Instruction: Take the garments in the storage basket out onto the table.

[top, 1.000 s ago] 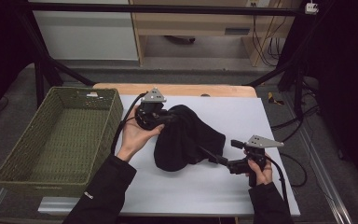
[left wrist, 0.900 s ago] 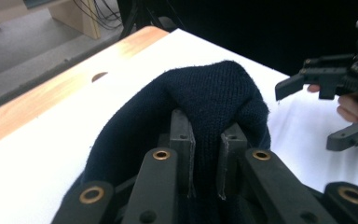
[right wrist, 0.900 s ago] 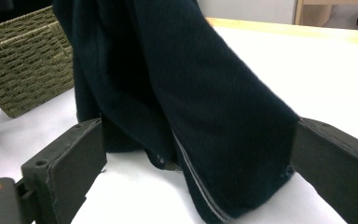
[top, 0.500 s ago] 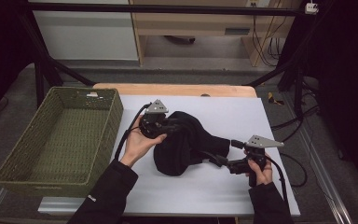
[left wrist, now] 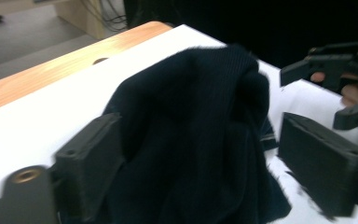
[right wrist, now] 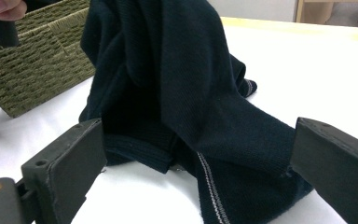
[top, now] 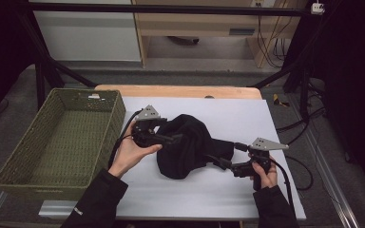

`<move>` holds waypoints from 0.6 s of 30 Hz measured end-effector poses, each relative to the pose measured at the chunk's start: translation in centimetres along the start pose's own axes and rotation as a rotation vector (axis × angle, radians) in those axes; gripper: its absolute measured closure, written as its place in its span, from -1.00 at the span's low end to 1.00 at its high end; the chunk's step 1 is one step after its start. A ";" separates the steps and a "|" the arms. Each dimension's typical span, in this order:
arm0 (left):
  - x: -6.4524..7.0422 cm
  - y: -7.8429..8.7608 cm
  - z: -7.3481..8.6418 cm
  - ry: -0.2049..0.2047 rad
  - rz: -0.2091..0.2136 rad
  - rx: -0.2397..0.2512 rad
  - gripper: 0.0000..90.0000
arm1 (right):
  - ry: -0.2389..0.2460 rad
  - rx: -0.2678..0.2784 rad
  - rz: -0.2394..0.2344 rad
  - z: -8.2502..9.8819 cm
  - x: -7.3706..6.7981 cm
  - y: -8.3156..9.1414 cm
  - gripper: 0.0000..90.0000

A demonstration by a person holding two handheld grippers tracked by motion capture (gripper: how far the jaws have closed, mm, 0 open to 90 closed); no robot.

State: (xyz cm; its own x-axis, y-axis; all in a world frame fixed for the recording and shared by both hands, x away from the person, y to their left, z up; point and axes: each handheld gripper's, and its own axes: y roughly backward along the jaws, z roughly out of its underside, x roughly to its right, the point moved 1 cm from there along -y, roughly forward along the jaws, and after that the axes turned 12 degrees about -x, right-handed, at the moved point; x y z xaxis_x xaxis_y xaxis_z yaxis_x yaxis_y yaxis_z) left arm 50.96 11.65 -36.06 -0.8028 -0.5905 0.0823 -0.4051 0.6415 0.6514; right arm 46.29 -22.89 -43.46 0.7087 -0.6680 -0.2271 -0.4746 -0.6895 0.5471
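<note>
Claw on the left (top: 171, 138), seen from above, lies level in a palm-up hand, reaching into the dark garment (top: 190, 149) heaped mid-counter (top: 266, 118); the right claw (top: 223, 163) points at its trailing end. From the left claw's camera, jaws just opened wide, cloth (left wrist: 191, 140) between, ungripped. From the right claw's camera, jaws spread, pads clear of the fabric (right wrist: 205, 107).
</note>
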 end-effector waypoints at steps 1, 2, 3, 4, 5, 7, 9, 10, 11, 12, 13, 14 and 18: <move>0.0 0.1 0.3 -0.001 -0.003 -0.003 -0.85 | 0.002 -0.002 0.000 0.0 0.0 0.0 -0.92; 0.1 0.2 0.5 0.002 -0.001 -0.005 -0.85 | 0.002 -0.002 0.000 0.0 0.0 0.0 -0.92; 0.1 0.3 0.8 0.003 -0.002 -0.007 -0.89 | 0.000 -0.001 0.000 0.0 0.0 0.0 -0.92; 0.2 0.4 1.3 0.005 -0.005 -0.012 -0.93 | -0.002 -0.002 0.001 0.0 0.0 0.0 -0.92; 0.2 0.4 1.3 0.005 -0.005 -0.012 -0.93 | -0.002 -0.002 0.001 0.0 0.0 0.0 -0.92; 0.3 0.6 1.9 0.013 0.008 -0.005 -0.97 | 0.000 -0.003 0.000 0.0 0.0 0.0 -0.92; 0.5 0.6 2.6 0.012 -0.004 -0.003 -0.97 | 0.001 -0.003 0.001 0.0 0.0 0.0 -0.92; 0.5 0.7 2.9 0.018 -0.010 -0.002 -0.97 | -0.001 -0.004 0.001 0.0 -0.1 0.0 -0.92; 0.6 0.7 3.3 0.023 -0.015 -0.004 -0.97 | 0.001 -0.006 0.001 0.0 -0.1 0.0 -0.92; 0.6 0.7 3.6 0.028 -0.019 -0.003 -0.97 | 0.000 -0.007 0.000 0.0 -0.1 -0.1 -0.92; 0.6 0.7 4.0 0.031 -0.022 -0.001 -0.97 | -0.001 -0.010 0.002 0.0 -0.1 -0.1 -0.92; 0.7 0.7 4.3 0.033 -0.021 -0.006 -0.97 | -0.001 -0.010 0.002 0.0 -0.1 -0.1 -0.92; 0.8 0.7 5.7 0.051 -0.009 -0.010 -0.97 | 0.001 -0.015 -0.002 0.0 -0.3 -0.3 -0.92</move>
State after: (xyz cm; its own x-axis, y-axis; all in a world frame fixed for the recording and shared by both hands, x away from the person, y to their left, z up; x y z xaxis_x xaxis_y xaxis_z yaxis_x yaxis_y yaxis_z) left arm 47.55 14.44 -39.86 -0.7755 -0.6208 0.1148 -0.4076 0.6313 0.6598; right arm 46.26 -22.50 -43.54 0.7102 -0.6665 -0.2269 -0.4658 -0.6864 0.5585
